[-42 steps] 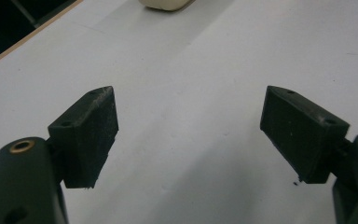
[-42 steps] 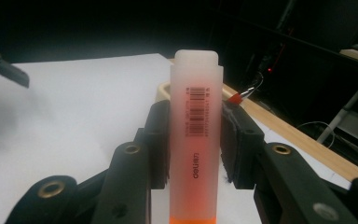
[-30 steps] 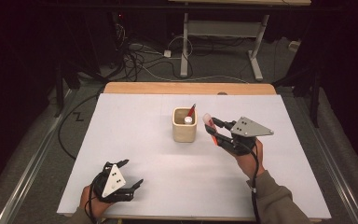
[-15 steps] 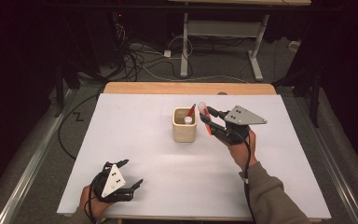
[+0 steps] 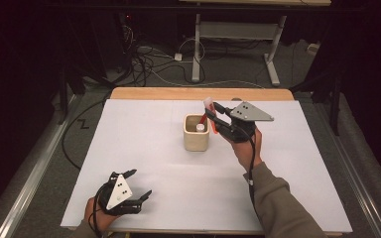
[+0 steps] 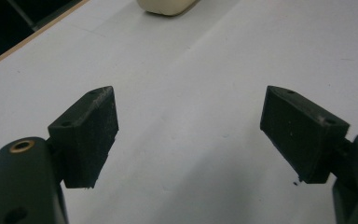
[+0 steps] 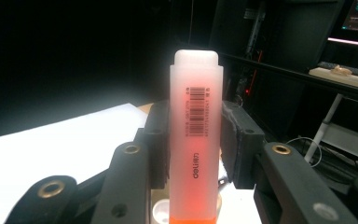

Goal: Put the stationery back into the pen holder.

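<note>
Orange, translucent: slim plastic highlighter pen with frosted whitish cap, barcode and printed brand on the barrel, cap end uppermost in the right gripper view.
Pen location: clamped in the right tool, just above the right rim of the holder in the high view; orange lower end pointing down toward the holder opening.
Right tool state: clenched on the pen, black pads pressed against both sides of the barrel; grey three-cornered plate on top; held in a hand with an olive sleeve coming in from the lower right.
Holder: cream-coloured, rounded-square pen cup, upright near the middle of the desk; base edge also visible at the top of the left gripper view.
Holder contents: one white round-topped item standing inside; exact kind too small to tell.
Left tool state: released, jaws spread wide with nothing between them; black pads hanging just above the bare sheet.
Left tool location: near front-left corner of the desk, well apart from the cup.
Desk: white sheet surface with a light wooden edge along the far side.
Surroundings: dark floor with cables and white frame legs beyond the far edge.
</note>
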Demonstrator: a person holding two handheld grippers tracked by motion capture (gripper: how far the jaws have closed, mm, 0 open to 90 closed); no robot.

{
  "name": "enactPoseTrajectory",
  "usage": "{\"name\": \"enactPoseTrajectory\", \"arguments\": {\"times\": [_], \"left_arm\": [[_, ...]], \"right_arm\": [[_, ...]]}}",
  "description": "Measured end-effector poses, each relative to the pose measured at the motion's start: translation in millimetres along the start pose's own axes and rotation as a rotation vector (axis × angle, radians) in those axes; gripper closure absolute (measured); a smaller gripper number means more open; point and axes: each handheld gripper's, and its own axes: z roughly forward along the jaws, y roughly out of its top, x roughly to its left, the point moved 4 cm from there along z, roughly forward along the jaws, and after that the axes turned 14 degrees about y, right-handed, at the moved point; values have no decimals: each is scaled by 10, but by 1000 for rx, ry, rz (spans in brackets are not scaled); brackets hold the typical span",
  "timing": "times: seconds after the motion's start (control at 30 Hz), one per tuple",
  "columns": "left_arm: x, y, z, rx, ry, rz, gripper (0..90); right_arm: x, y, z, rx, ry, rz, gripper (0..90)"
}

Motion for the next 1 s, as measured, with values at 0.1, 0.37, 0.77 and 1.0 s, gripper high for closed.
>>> {"name": "enactPoseTrajectory", "arguments": {"times": [0.1, 0.37, 0.77, 1.0], "left_arm": [[-8, 3, -2, -2, -4, -1, 185], [-1, 0, -7, -5, -1, -6, 185], [6, -1, -24, -14, -3, -7, 185], [23, -19, 4, -15, -11, -12, 185]], "right_arm": [[-3, 38, 56, -7, 0, 2, 662], [4, 84, 225, -6, 14, 5, 662], [-8, 87, 485, -4, 11, 19, 662], [-31, 60, 593, -1, 25, 28, 661]]}}
